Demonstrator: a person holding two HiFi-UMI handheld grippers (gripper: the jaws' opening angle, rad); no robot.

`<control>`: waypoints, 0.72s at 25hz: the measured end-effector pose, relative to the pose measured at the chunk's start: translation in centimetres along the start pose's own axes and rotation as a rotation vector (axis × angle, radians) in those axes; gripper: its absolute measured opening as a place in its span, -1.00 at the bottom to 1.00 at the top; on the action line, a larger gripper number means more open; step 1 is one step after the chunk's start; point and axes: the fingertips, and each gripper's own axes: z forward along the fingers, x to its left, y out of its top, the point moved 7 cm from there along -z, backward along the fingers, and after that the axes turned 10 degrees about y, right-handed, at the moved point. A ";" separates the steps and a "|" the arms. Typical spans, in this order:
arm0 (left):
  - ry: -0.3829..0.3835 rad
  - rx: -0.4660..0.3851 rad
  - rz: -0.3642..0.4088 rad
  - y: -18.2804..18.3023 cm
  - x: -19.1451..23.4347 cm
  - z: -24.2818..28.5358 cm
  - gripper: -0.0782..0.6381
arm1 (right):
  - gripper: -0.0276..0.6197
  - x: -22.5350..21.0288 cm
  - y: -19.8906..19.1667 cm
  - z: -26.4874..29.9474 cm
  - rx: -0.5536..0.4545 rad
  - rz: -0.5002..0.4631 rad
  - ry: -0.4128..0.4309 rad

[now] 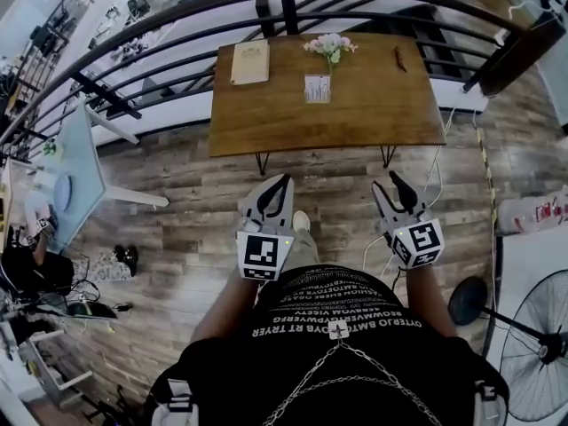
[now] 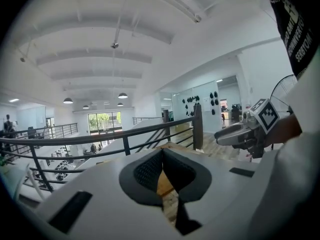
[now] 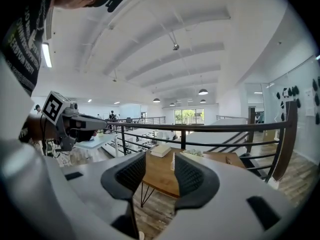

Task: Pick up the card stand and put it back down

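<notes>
The card stand (image 1: 317,88) is a small pale upright holder near the middle of a wooden table (image 1: 266,122), just in front of a vase of flowers (image 1: 330,47). In the right gripper view the card stand (image 3: 172,162) shows edge-on between the jaws, far off. Both grippers hang over the plank floor, short of the table's near edge. My left gripper (image 1: 284,183) (image 2: 163,156) has its tips together with nothing between them. My right gripper (image 1: 395,189) (image 3: 160,166) stands open and empty.
A tan box (image 1: 250,63) lies at the table's far left and a small dark item (image 1: 399,58) at the far right. A black railing (image 1: 160,20) curves behind the table. A light blue table (image 1: 78,162) stands left, a floor fan (image 1: 537,344) right.
</notes>
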 end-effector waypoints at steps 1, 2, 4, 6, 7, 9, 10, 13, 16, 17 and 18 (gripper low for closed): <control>-0.003 -0.004 -0.004 0.1 0.1 0.7 -0.71 | -0.40 -0.5 0.1 0.5 0.000 0.004 -0.001; -0.002 -0.009 -0.011 0.1 0.2 1.4 -0.71 | -0.40 -0.9 0.2 1.1 0.002 0.007 -0.001; 0.018 -0.030 -0.023 0.3 0.7 2.5 -0.71 | -0.40 -1.7 0.4 2.2 0.007 0.011 0.003; 0.049 -0.057 -0.019 0.6 1.4 3.3 -0.71 | -0.40 -2.4 0.7 3.2 0.009 0.010 0.006; 0.061 -0.068 -0.016 0.7 1.8 3.7 -0.71 | -0.40 -2.7 0.9 3.8 0.007 0.008 0.007; 0.072 -0.077 -0.010 0.9 2.8 4.6 -0.71 | -0.40 -3.2 1.6 4.9 0.003 0.007 0.004; 0.071 -0.076 -0.006 1.0 3.3 5.1 -0.71 | -0.40 -3.4 1.9 5.5 0.001 0.006 0.003; 0.059 -0.062 0.006 1.2 4.4 7.1 -0.71 | -0.40 -3.9 2.5 6.8 0.007 -0.003 0.006; 0.036 -0.056 -0.011 1.6 4.9 8.7 -0.71 | -0.40 -4.9 2.7 7.7 0.020 0.001 -0.001; 0.027 -0.055 -0.007 1.8 5.0 9.1 -0.71 | -0.40 -5.3 2.9 7.9 0.020 0.001 -0.006; 0.019 -0.053 0.001 1.9 5.2 9.5 -0.71 | -0.40 -5.6 3.2 8.2 0.019 -0.001 -0.012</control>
